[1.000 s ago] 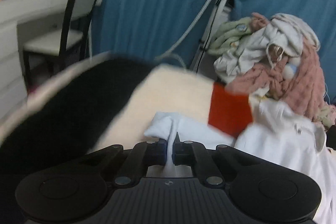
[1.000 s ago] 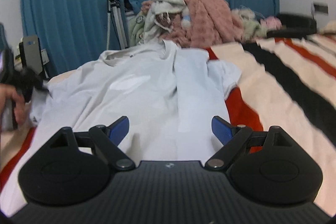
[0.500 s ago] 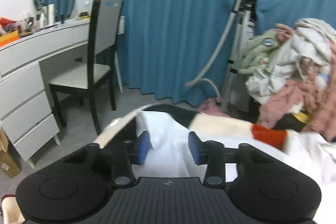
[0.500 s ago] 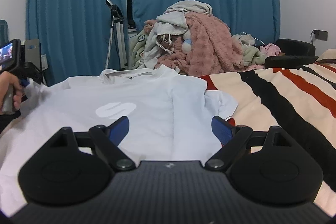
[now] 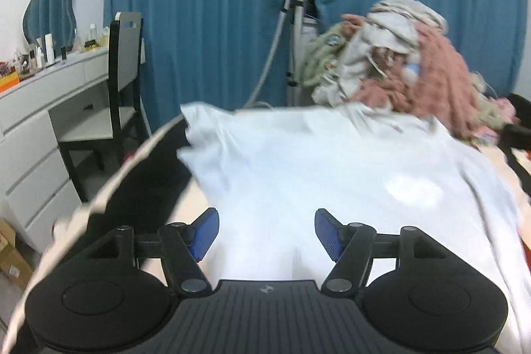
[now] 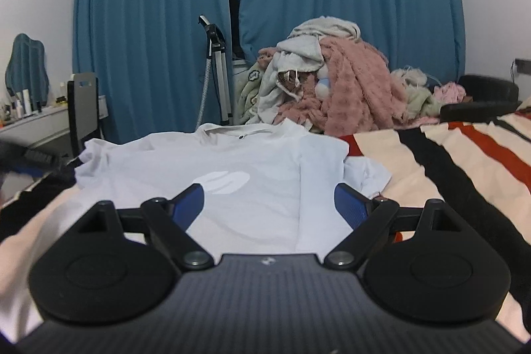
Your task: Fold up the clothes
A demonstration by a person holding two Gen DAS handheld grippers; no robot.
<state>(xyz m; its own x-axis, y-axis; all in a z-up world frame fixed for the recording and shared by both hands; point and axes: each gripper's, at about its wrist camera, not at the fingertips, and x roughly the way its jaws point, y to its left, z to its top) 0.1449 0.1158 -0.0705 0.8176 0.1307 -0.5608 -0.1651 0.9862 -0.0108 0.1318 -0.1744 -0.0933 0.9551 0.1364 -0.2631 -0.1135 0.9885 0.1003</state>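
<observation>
Two tools hover over a white shirt [image 6: 252, 175] spread front-up on the striped bed [image 6: 464, 161], collar toward the laundry pile [image 6: 335, 88]. A second ago the left tool [image 5: 266, 233] was pinched shut on a fold of the shirt's cloth; its jaws have just been opening, and now they stand spread with nothing between the blue pads, only the shirt lying below and ahead. So the cloth on that side has been let go. Its view is smeared, and the scene in it differs sharply from half a second ago, when it faced the chair [image 5: 122, 82] and curtains; it now looks across the shirt's body. The right tool [image 6: 268, 203] is spread wide and empty, as it was in both earlier views, low over the hem.

In the right view, one side of the shirt is already folded inward, leaving a straight edge down the body with a sleeve tip poking out beside it. The other sleeve, toward the chair, lies flat and outspread. My reading: that side is freshly straightened, and its fold comes next.
</observation>
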